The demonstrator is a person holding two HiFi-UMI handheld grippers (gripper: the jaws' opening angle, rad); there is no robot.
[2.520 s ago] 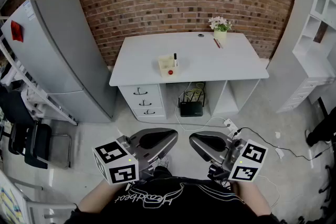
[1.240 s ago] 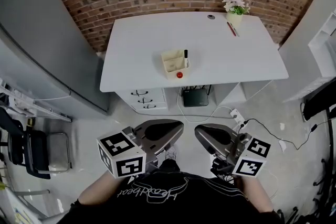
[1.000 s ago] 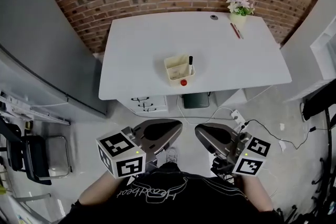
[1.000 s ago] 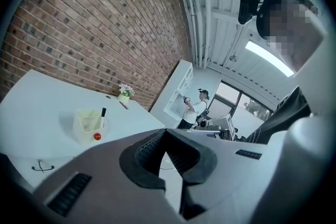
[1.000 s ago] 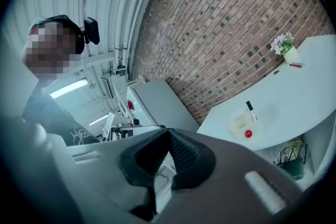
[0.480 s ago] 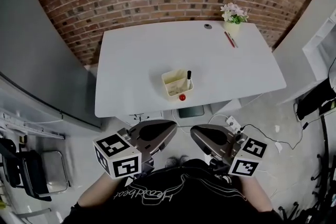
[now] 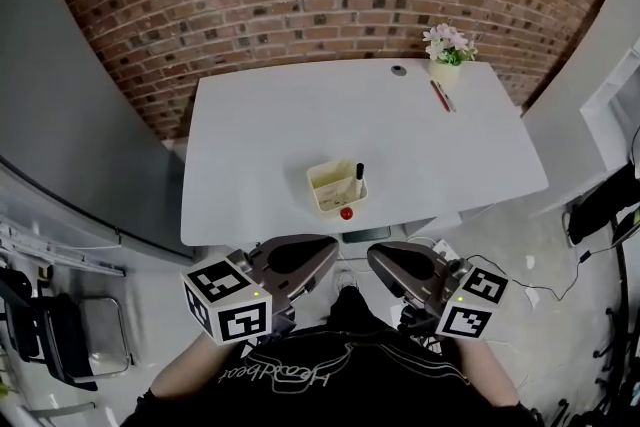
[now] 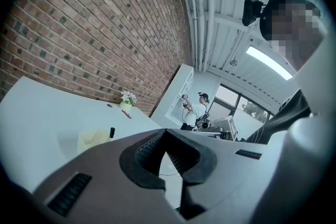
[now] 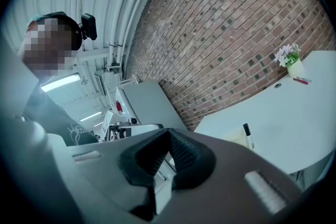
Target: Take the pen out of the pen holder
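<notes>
On the desk (image 7: 260,135), pen (image 7: 359,172) in pen holder (image 7: 330,191) — left hand-held gripper (image 7: 328,251), right hand-held gripper (image 7: 374,258) closed, empty

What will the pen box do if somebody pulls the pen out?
It probably won't tip. The pen holder looks low and wide and sits flat on the desk, so it should stay put. It seems light and nearly empty, so it might slide a little. The pen stands upright at its edge, so it likely lifts straight out.

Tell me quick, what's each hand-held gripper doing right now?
Left hand-held gripper: closed, holding nothing.
Right hand-held gripper: closed, holding nothing.
</notes>
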